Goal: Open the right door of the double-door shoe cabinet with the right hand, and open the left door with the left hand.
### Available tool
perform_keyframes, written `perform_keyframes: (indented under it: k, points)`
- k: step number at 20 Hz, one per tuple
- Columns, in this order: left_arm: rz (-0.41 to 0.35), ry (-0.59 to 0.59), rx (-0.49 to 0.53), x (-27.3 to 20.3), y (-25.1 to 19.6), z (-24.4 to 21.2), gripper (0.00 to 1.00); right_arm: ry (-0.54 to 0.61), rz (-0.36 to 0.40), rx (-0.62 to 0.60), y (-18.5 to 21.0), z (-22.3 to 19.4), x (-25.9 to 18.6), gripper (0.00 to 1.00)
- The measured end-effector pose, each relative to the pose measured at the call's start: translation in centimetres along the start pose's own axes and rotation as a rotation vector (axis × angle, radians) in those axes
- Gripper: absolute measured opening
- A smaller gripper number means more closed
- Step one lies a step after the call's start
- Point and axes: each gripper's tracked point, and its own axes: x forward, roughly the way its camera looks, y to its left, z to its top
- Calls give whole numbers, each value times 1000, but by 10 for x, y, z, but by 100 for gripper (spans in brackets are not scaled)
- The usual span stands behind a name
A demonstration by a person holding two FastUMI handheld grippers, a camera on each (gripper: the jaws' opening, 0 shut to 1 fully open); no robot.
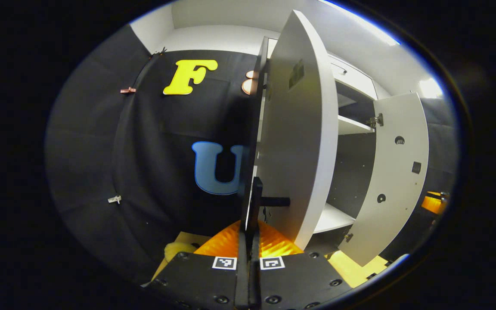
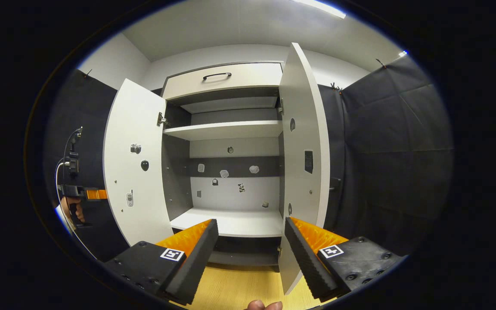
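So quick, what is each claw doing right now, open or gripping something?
Left claw: shut on the black handle of the white left cabinet door.
Right claw: open, holding nothing.

left gripper [image 1: 249, 224]: black body plates with round screw heads, orange ribbed finger backs, thin black pads
left gripper markings: two square black-and-white tags [image 1: 248, 262] side by side on the body's top edge
right gripper [image 2: 250, 241]: two wedge-shaped fingers, orange ribbed backs, black ridged inner pads [image 2: 196, 258]
right gripper body: black plates with screw heads, one square tag on each side
left gripper, seen from the right gripper view: black frame with an orange part [image 2: 82, 193], cable [image 2: 60, 172] running up from it
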Motion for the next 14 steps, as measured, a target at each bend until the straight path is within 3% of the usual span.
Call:
perform_keyframes:
  k: [11, 14]
  points:
    - [91, 88, 133, -22, 20, -17, 7, 7, -14, 11, -8, 0, 3, 98]
    - [122, 58, 102, -28, 19, -10, 19, 15, -13, 16, -10, -2, 4, 98]
